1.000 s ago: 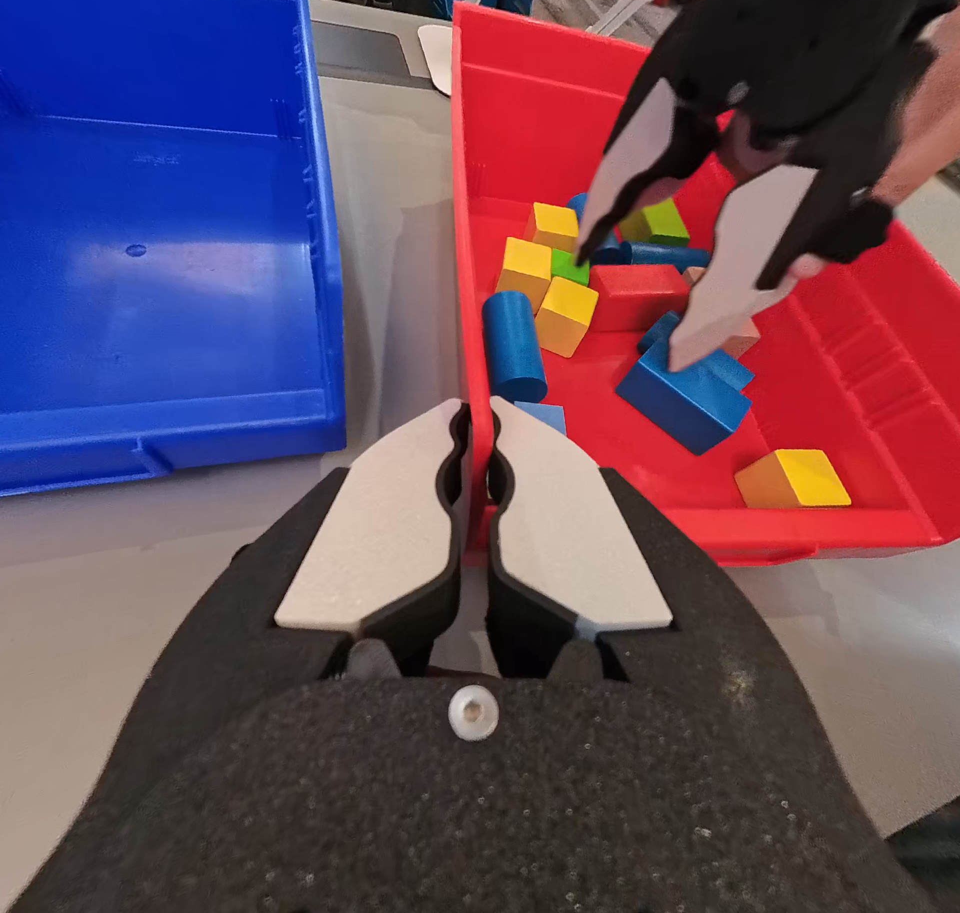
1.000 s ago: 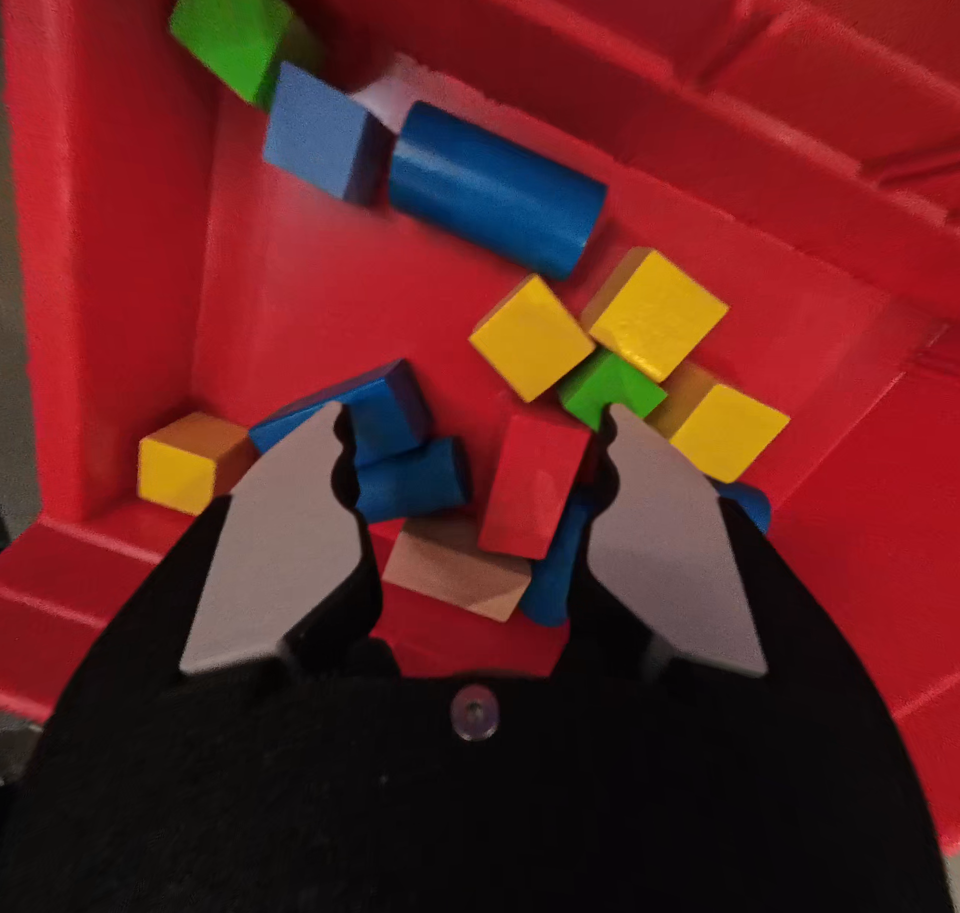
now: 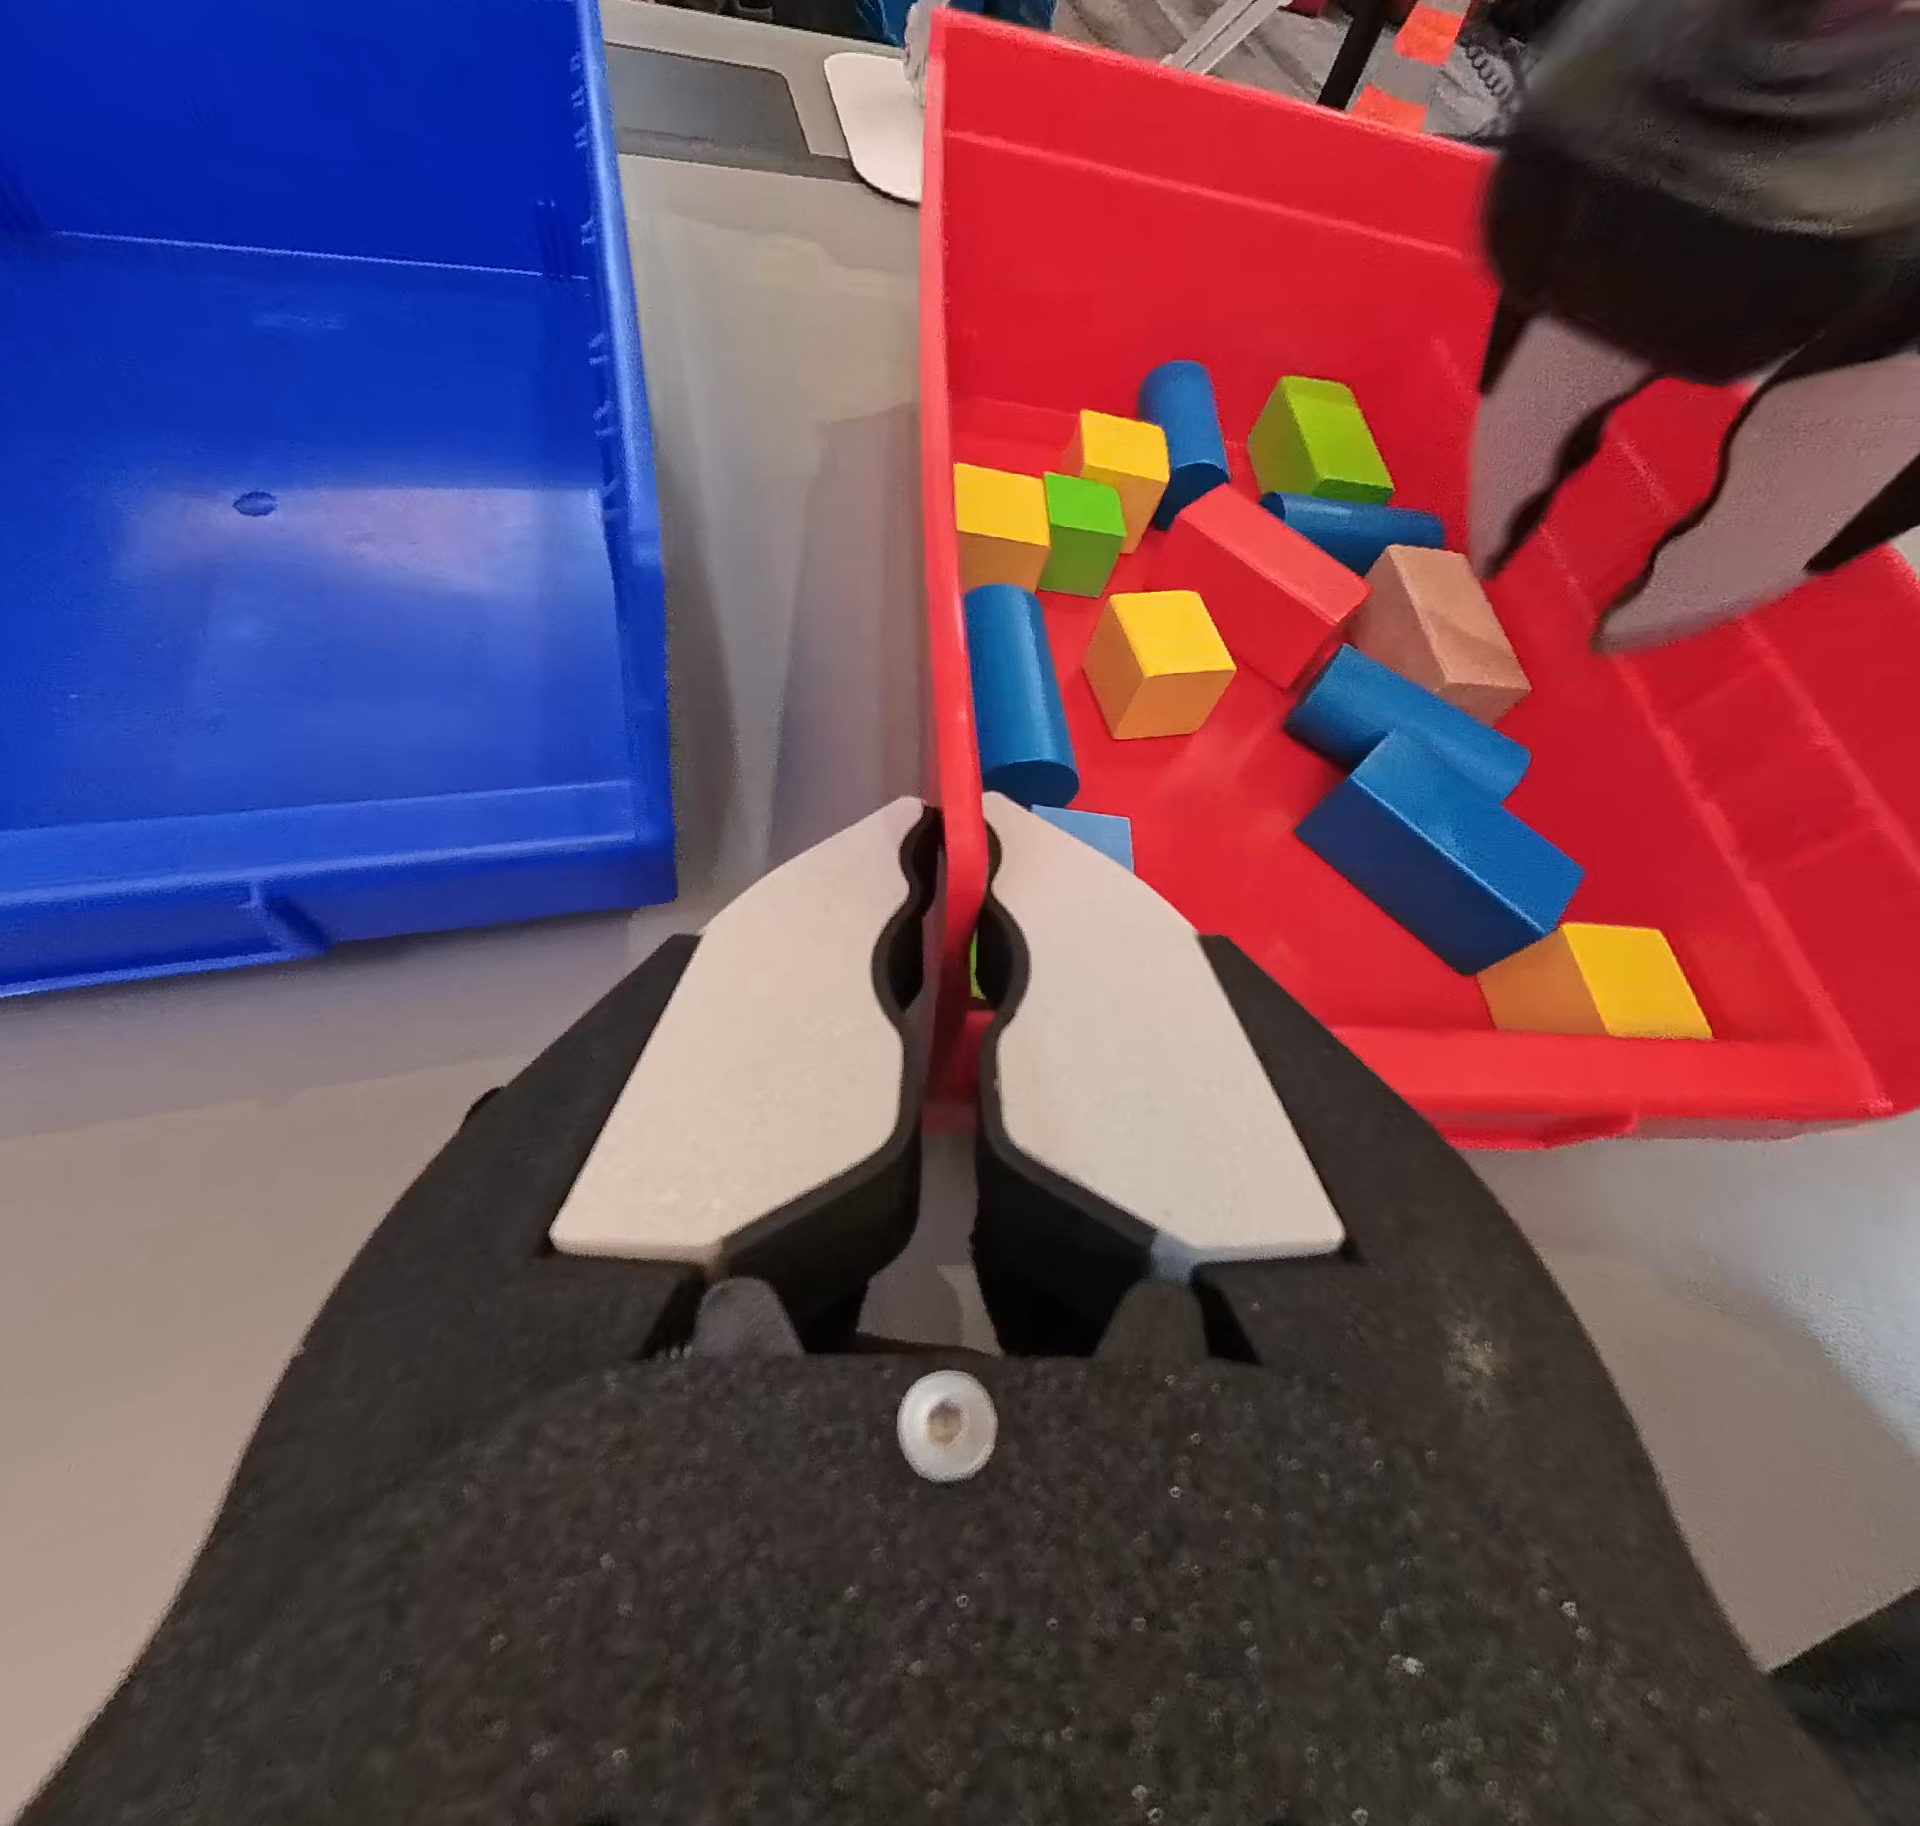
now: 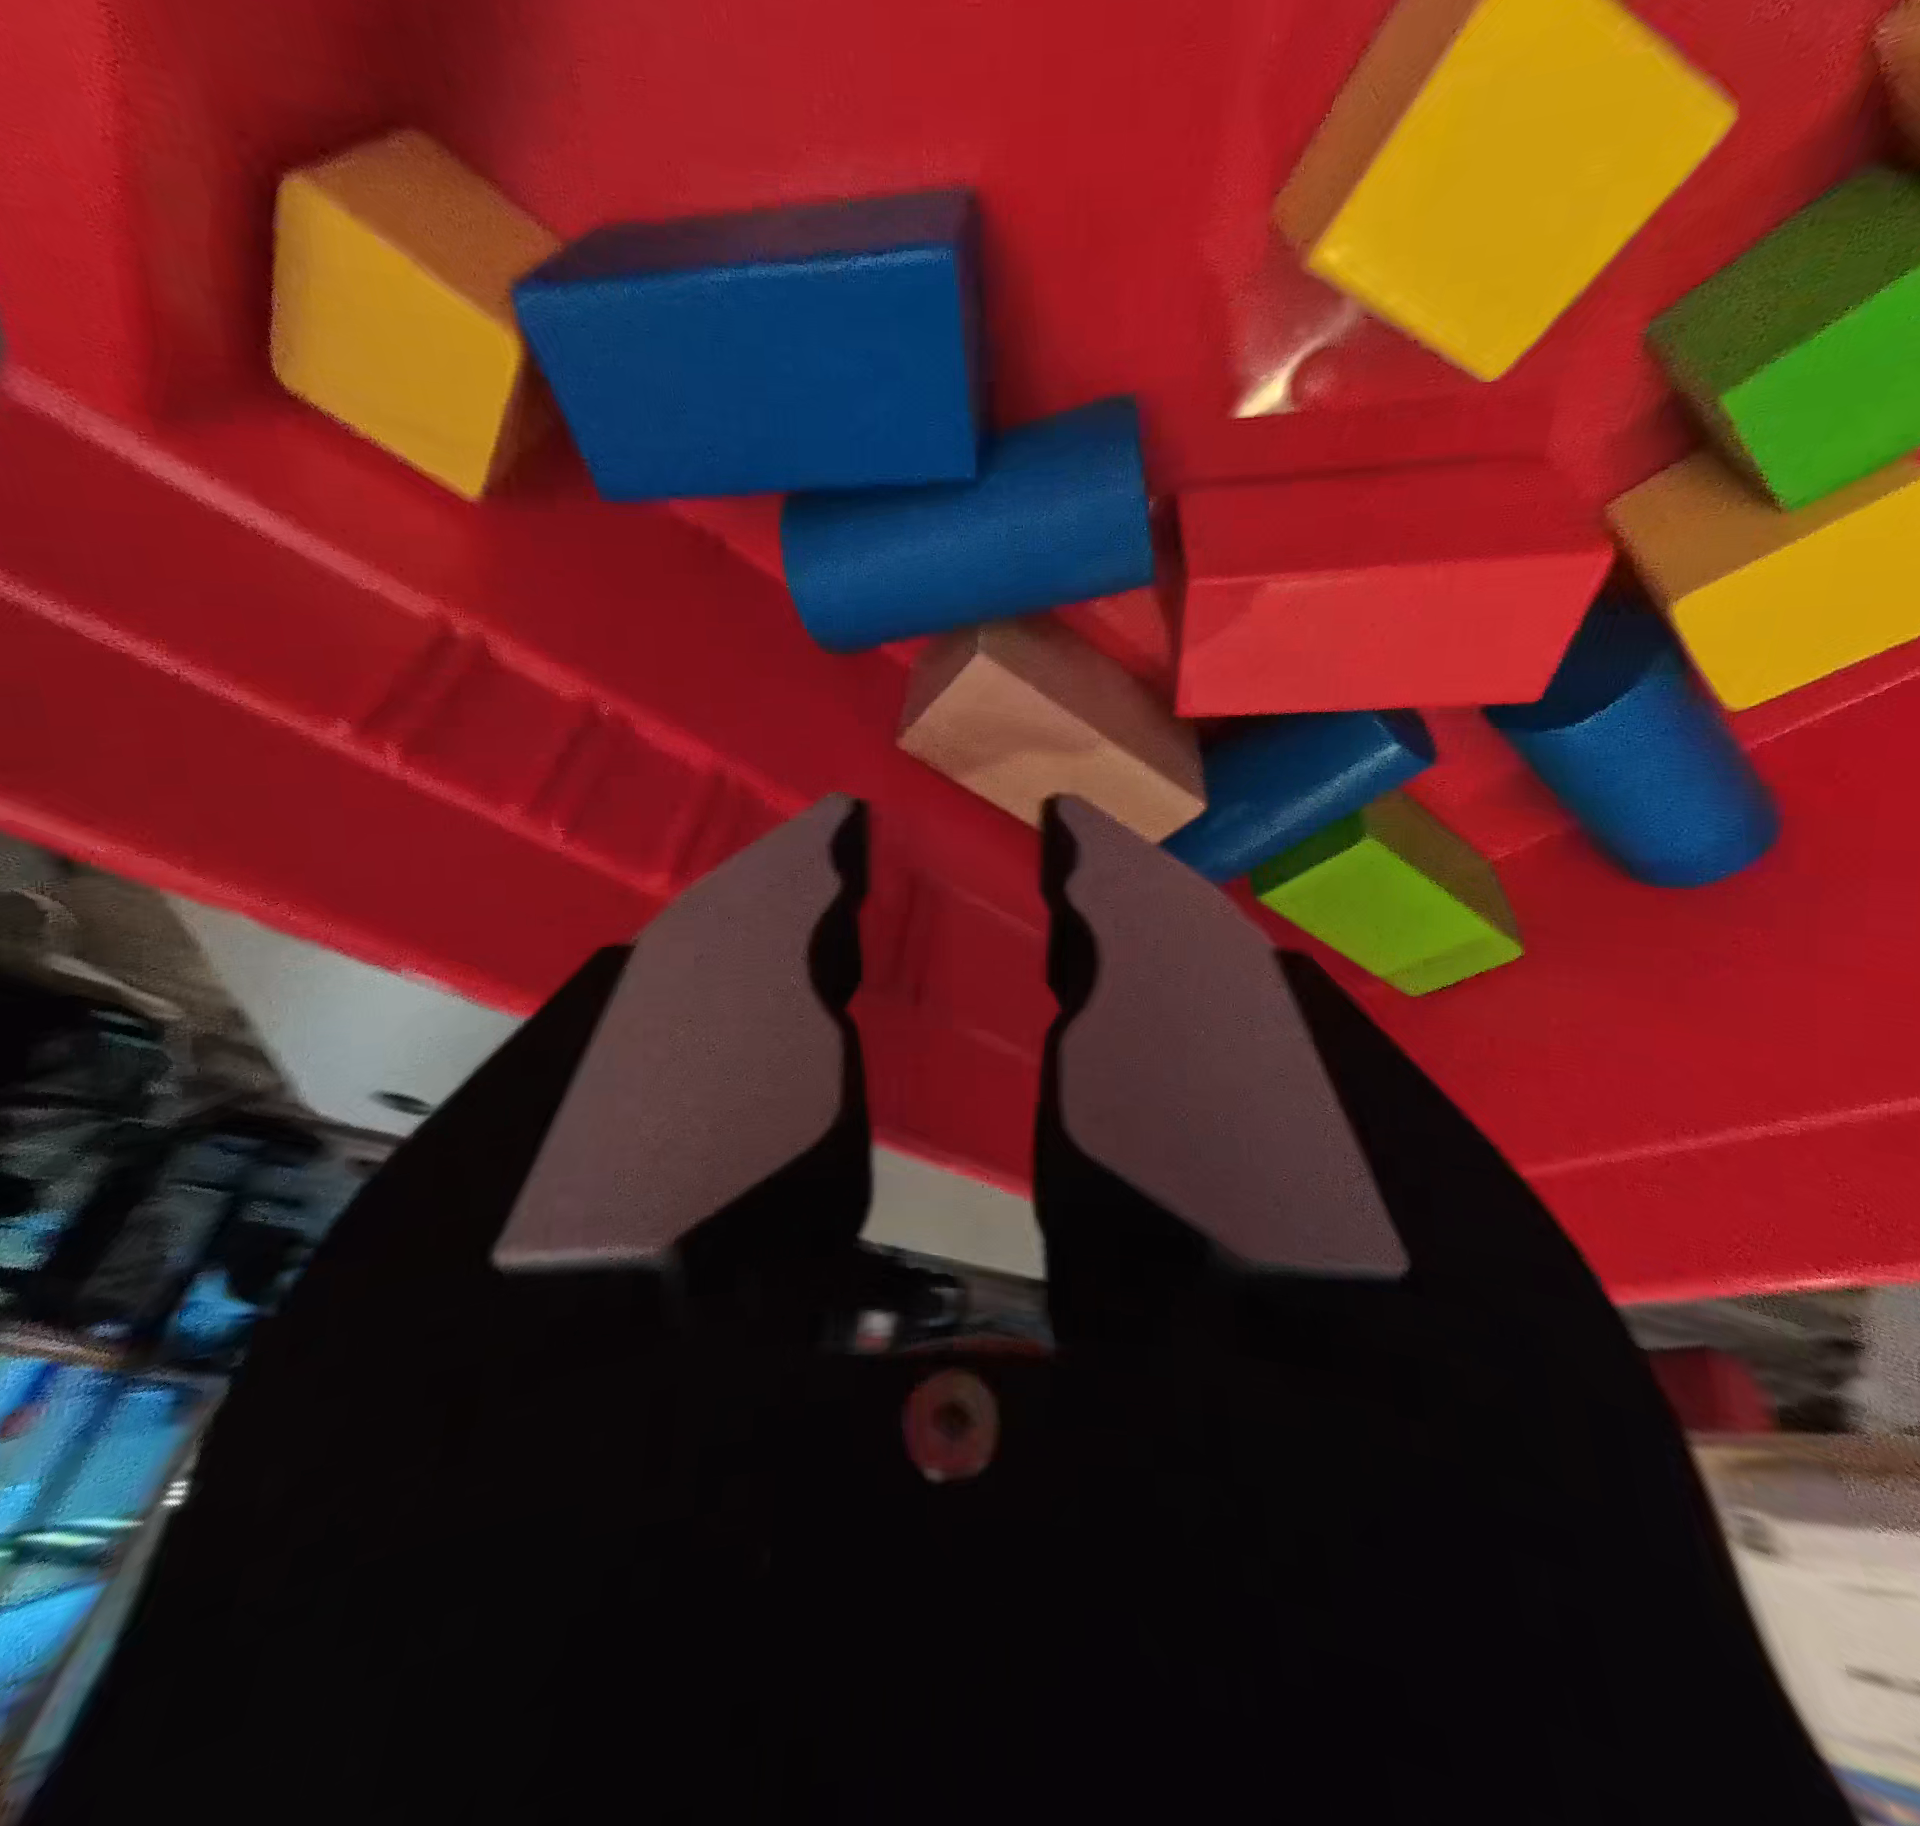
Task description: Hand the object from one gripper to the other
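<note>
Grey tabletop with two bins side by side: an empty blue plastic bin on the left and a red plastic bin full of painted wooden blocks on the right.

So what changed: a second ago the right gripper was down low over the pile with its claw spread wide. Now it's pulled up and off toward the far right side of the bin, the claw has narrowed to a small gap, and there's nothing in it. Looks to me like a grab that came up empty, or it's just lining up again. Either way no handover has started yet, and every block is still lying in the red bin. The tan wooden block sits closest to its tips, right next to the red rectangular block, so that's my guess for the target.

The left gripper hasn't budged. It's pinched onto the red bin's near-left wall, probably steadying it.

Hard to see:
- The right wrist view is smeared by motion, so block edges are mushy.
- A light blue block is mostly hidden behind the left gripper's finger.
- There's a sliver of green down between those fingers, can't tell what it is.
- In the left wrist view, the right gripper's body is blurred and cut off at the corner.
</note>
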The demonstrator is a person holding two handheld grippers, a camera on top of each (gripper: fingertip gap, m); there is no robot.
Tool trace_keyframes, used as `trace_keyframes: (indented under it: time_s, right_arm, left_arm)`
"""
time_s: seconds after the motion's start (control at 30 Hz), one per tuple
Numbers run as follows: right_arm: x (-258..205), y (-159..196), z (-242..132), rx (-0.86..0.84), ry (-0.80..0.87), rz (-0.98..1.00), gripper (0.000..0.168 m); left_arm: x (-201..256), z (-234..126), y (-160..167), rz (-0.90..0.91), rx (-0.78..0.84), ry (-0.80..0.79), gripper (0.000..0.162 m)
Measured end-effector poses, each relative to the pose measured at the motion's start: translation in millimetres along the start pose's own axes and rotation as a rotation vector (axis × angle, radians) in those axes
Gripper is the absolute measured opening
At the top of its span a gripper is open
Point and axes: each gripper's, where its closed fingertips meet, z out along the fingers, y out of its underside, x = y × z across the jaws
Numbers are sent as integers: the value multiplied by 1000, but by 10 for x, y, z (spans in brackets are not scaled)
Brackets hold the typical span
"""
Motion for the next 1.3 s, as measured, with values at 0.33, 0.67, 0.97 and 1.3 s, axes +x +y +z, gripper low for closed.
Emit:
trace_keyframes:
  time_s: [0.33,0.67,0.97,1.3]
  right_arm:
    - [37,-656,209,155,-131,238,98]
    - [-15,-237,-834,725,339,564,108]
    - [-1139,-366,-61,1057,658,1432,84]
    - [-703,496,-534,1040,813,1577,8]
  left_arm:
    - [14,-32,22,-1,-2,-9,4]
    - [11,-41,21,29,-9,-6,4]
    - [19,-27,14,41,0,-25,4]
    - [550,-33,-583,87,-2,-38,5]
